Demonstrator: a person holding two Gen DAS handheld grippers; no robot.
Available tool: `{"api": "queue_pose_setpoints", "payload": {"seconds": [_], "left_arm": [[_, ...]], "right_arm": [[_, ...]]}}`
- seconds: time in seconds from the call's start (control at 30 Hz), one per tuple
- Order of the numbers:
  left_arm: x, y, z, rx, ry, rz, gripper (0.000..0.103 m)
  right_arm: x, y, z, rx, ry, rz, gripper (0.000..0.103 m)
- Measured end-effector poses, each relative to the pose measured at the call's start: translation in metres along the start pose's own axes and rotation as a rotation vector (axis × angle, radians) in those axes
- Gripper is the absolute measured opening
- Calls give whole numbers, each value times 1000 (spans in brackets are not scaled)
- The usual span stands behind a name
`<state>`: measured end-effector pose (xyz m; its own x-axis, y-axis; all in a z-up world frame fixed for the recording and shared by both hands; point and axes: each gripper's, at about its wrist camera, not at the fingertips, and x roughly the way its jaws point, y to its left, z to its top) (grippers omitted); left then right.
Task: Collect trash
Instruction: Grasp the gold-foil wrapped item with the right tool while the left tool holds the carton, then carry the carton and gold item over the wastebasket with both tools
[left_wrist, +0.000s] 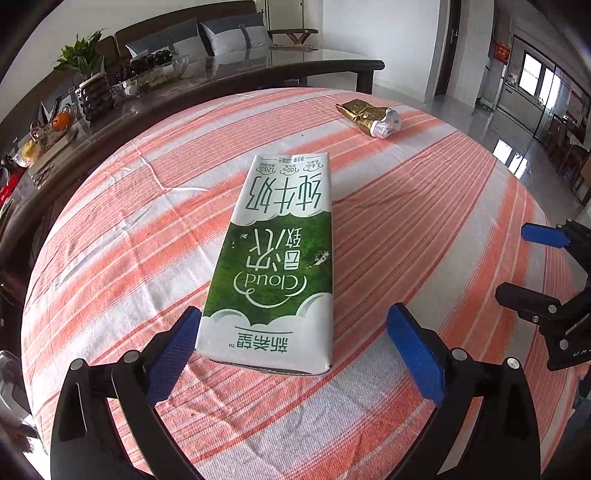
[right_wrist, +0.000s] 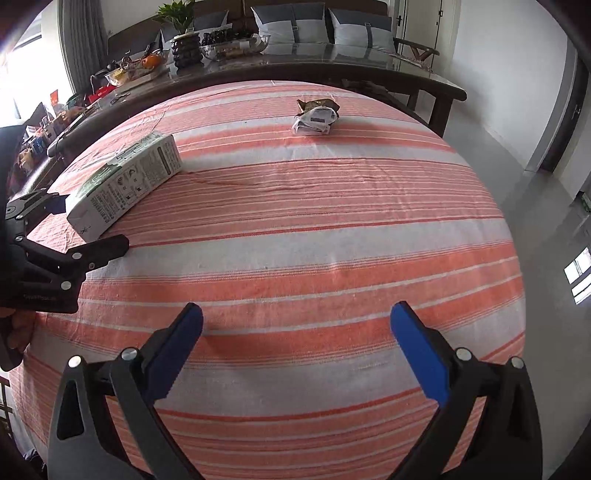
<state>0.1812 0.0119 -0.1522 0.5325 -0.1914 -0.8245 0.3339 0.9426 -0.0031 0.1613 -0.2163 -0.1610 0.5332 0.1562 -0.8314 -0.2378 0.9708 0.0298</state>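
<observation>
Left gripper (left_wrist: 291, 343) nearest, spread wide, blue pads flanking the near end of the milk carton (left_wrist: 275, 258), right pad clearly apart from it. Striped tablecloth (right_wrist: 314, 229) biggest thing, dark side table (right_wrist: 332, 70) behind with clutter. Carton lies flat on the cloth, nothing blocking it. Right gripper (right_wrist: 295, 343) hovers agape over bare cloth, gold wrapper (right_wrist: 317, 116) far off near the back edge

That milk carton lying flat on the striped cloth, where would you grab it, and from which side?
Grip the carton across its two long narrow sides, near the end closest to the left gripper. It lies flat on the cloth with that end already between the open jaws, so coming in low along its length probably works best. The broad printed face is too wide to pinch.
</observation>
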Motion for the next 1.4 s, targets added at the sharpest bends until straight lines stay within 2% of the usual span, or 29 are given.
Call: {"api": "queue_pose_setpoints", "payload": {"seconds": [0.43,0.57,0.8,0.97,1.0,1.03,1.1,1.13,1.27,1.4], "left_arm": [[1,-2,-1,2,0,2,99],[1,-2,-1,2,0,3,99],[1,-1,-1,2,0,2,99],[1,-1,-1,1,0,2,99],[1,-1,-1,2,0,2,99],[1,-1,-1,2,0,2,99],[1,-1,-1,1,0,2,99],[1,-1,-1,1,0,1,99],[1,-1,-1,2,0,2,99],[1,-1,-1,2,0,2,99]], "right_arm": [[-2,0,-2,-7,-6,8,99],[16,-16,27,22,19,-16,99],[70,-34,110,36,52,-10,97],[96,-32,160,77,62,-7,87],[99,-30,165,84,62,-8,81],[102,-28,169,84,65,1,66],[104,-23,172,65,70,-4,47],[102,-20,171,52,68,-10,41],[87,-10,148,8,57,11,40],[57,-3,103,-46,50,43,40]]}}
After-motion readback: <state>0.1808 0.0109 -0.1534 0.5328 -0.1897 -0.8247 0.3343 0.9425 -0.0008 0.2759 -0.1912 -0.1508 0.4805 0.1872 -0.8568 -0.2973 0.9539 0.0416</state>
